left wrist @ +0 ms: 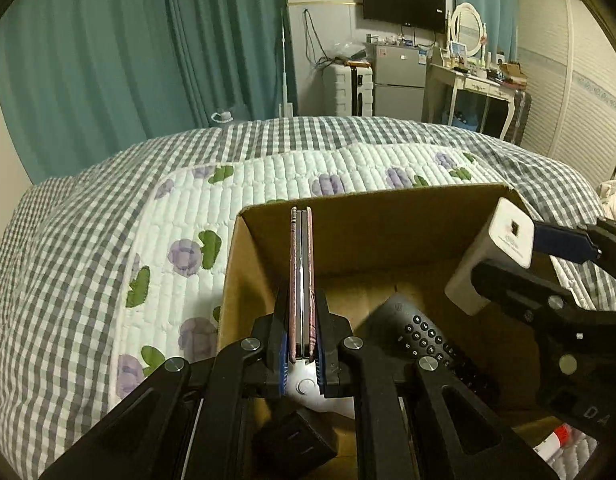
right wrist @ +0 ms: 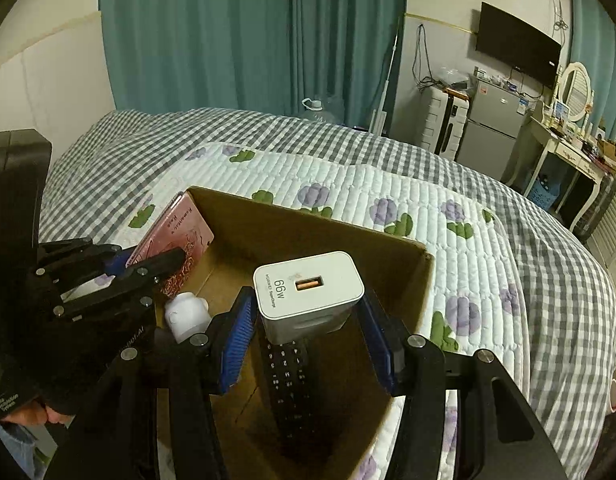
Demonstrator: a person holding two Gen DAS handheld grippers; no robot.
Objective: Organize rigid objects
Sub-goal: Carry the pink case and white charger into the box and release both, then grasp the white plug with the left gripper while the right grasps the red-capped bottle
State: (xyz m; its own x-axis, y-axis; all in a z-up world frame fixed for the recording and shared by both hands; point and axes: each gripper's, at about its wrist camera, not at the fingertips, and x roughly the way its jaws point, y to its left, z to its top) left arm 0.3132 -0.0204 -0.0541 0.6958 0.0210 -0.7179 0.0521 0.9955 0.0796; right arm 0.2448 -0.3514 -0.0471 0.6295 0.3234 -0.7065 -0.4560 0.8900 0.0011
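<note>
Two claws: one phone (left wrist: 301, 280), one charger (right wrist: 308, 292).

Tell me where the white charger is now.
The white charger sits between the right claw pads, above the cardboard box, over the black remote inside.

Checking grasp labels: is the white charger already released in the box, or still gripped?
Gripped. The right tool has both blue pads against the white charger, holding it above the black remote inside the cardboard box.

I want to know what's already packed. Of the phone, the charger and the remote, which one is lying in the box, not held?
The black remote: it lies on the cardboard box floor. The pink-cased phone is clamped in the left gripper, and the white charger sits between the right gripper's fingers.
</note>
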